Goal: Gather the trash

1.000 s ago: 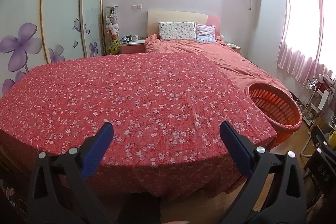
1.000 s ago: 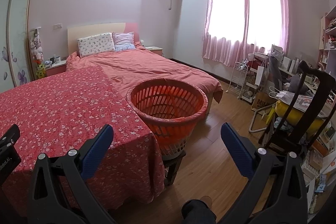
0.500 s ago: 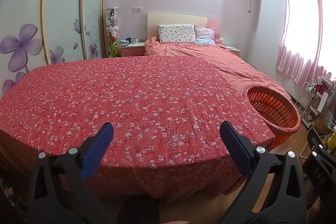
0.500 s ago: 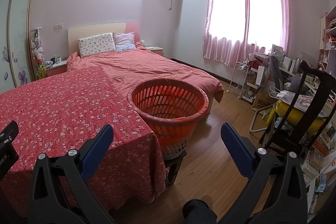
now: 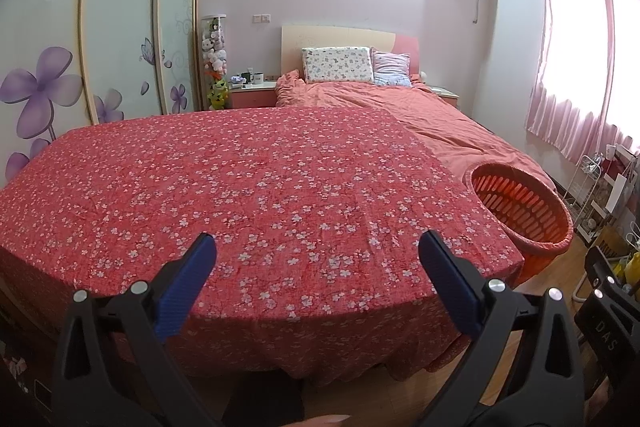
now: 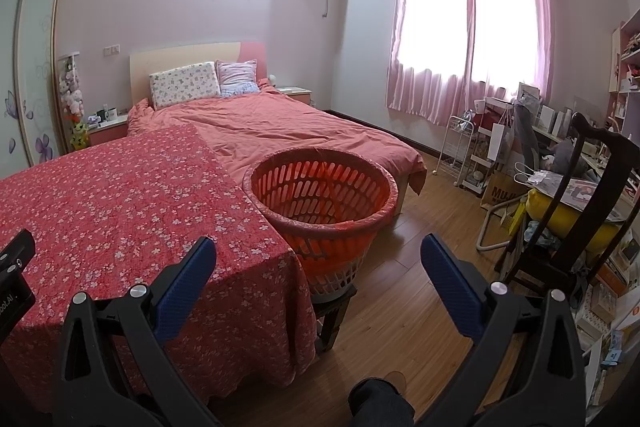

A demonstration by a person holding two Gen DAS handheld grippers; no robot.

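Observation:
An orange slotted basket (image 6: 324,203) lined with a thin bag stands on a low stool at the right corner of a table covered in a red floral cloth (image 5: 248,195). It also shows in the left wrist view (image 5: 520,211). I see no trash on the cloth. My left gripper (image 5: 318,247) is open and empty, held over the table's near edge. My right gripper (image 6: 318,249) is open and empty, held in front of the basket and a little short of it.
A bed with a salmon cover (image 6: 280,127) lies behind the table. A dark wooden chair (image 6: 580,203), a white rack (image 6: 460,147) and a cluttered desk stand at the right. A wardrobe with purple flowers (image 5: 80,67) lines the left wall. Wooden floor (image 6: 420,267) lies right of the basket.
The left wrist view has drawn back and risen slightly, so the table and basket sit a little lower. The right wrist view has barely shifted. Both grippers stay open.

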